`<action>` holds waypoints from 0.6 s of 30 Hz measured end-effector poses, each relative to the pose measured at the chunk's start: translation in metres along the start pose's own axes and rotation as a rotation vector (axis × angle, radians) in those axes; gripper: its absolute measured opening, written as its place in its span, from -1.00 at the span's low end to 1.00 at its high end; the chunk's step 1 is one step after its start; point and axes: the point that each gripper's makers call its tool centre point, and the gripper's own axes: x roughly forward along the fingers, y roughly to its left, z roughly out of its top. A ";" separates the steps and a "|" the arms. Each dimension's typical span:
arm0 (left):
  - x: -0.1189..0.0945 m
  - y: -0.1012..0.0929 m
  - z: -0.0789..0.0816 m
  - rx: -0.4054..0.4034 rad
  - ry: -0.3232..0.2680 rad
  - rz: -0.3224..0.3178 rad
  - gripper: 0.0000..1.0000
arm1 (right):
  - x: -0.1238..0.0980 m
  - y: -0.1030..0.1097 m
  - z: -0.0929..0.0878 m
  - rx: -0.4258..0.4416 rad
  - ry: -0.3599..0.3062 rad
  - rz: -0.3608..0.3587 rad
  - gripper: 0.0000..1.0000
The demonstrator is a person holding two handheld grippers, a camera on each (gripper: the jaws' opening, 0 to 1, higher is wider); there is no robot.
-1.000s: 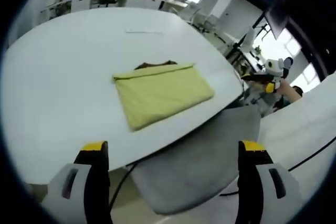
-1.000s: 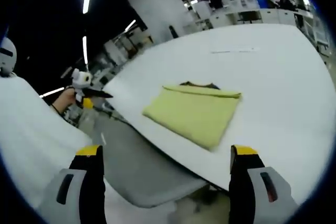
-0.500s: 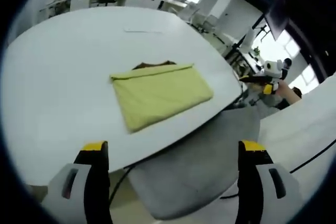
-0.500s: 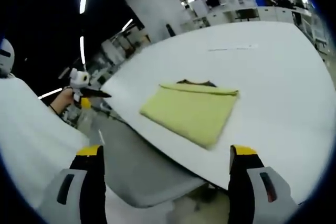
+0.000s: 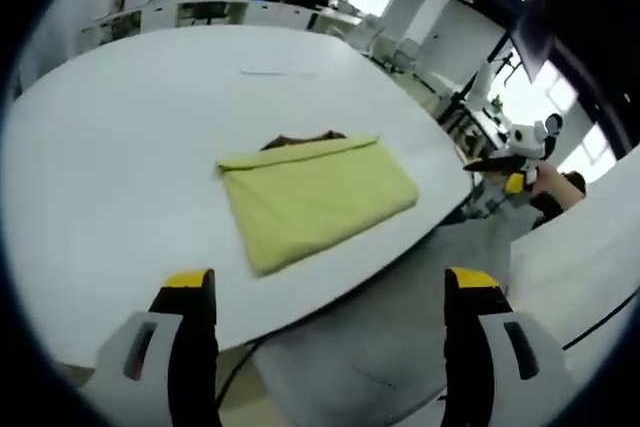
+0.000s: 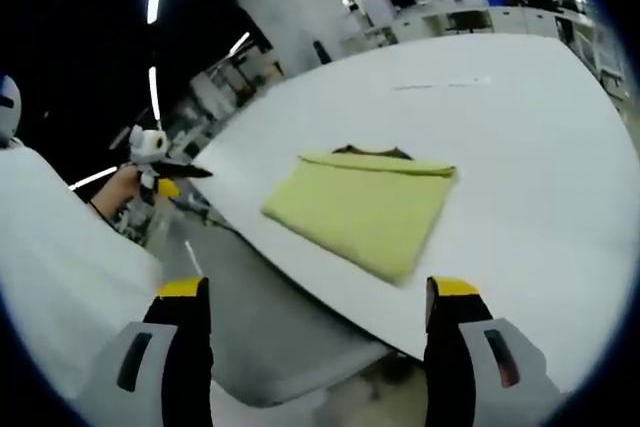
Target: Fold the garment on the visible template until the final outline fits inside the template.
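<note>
On the white round table [image 5: 110, 177] the yellow garment [image 5: 315, 197] lies folded into a flat, compact rectangle, near the table edge closest to the person, with a sliver of dark brown template [image 5: 300, 139] peeking out past its far edge; the right gripper view shows the same folded garment [image 6: 365, 209] and the same dark strip [image 6: 372, 152] beyond it. Both grippers hang back off the table, well apart from the cloth: the left gripper [image 5: 325, 292] has its yellow-tipped jaws spread wide with nothing between them, and the right gripper [image 6: 312, 302] likewise stands apart and empty. Judging by the neat outline and the withdrawn tools, the folding looks essentially finished, with perhaps only a check of fit remaining. That fit is hard to confirm, since the garment covers nearly all of the template and its near and side borders cannot be seen. A grey chair [image 5: 400, 317] sits below the table edge, and background desks and figures are too small to make out.
</note>
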 end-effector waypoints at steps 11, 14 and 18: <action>0.023 0.007 0.003 0.002 0.006 -0.003 0.68 | 0.016 -0.015 0.002 0.009 0.009 -0.015 0.48; 0.030 0.010 0.004 0.003 0.004 -0.008 0.64 | 0.023 -0.018 0.002 0.017 0.015 -0.014 0.46; 0.038 0.016 0.004 0.012 0.017 0.001 0.61 | 0.030 -0.020 0.003 0.022 0.021 -0.011 0.42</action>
